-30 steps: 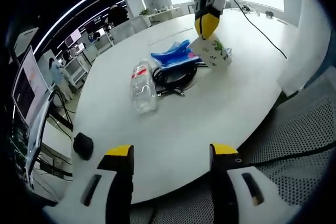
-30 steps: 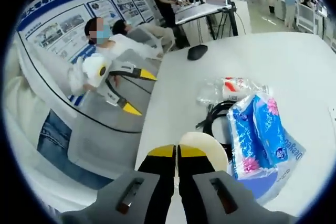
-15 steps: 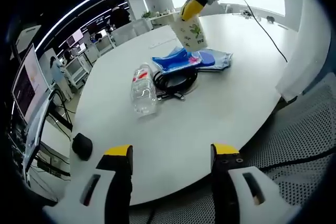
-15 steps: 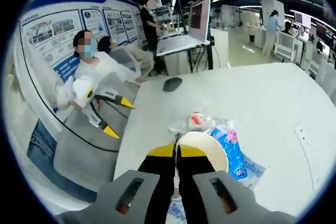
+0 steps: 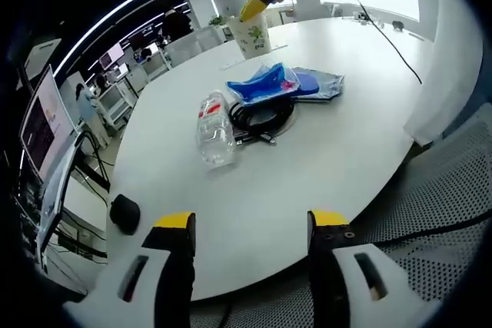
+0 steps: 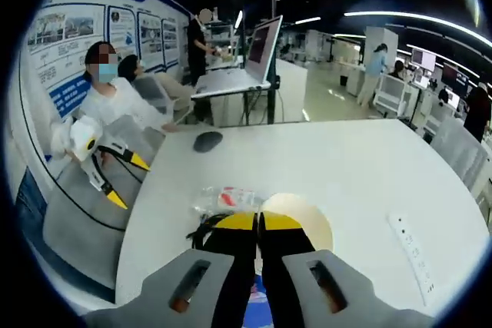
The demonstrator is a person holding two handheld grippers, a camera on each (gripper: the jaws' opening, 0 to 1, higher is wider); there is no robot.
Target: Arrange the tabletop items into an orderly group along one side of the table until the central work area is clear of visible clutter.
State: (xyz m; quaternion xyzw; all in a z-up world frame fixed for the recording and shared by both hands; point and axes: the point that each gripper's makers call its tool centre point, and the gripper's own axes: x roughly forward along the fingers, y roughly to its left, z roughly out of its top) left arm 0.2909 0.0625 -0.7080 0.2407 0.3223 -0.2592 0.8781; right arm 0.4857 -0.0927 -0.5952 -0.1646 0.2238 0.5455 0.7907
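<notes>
A white paper cup with a green print hangs above the far part of the round white table, with my right gripper shut on its rim. In the right gripper view the cup's cream opening sits against the closed tips of my right gripper. A clear plastic bottle lies mid-table beside a black cable coil, a blue tissue pack and a blue cloth. My left gripper stands open at the near edge, nothing between its jaws.
A black mouse lies near the table's left edge, also the mouse in the right gripper view. A white power strip lies on the table. A black cord trails across it. Desks, monitors and people stand around.
My right gripper has lifted the paper cup off the table beside the blue items and carried it up and toward the far side. The left gripper has stayed put.
</notes>
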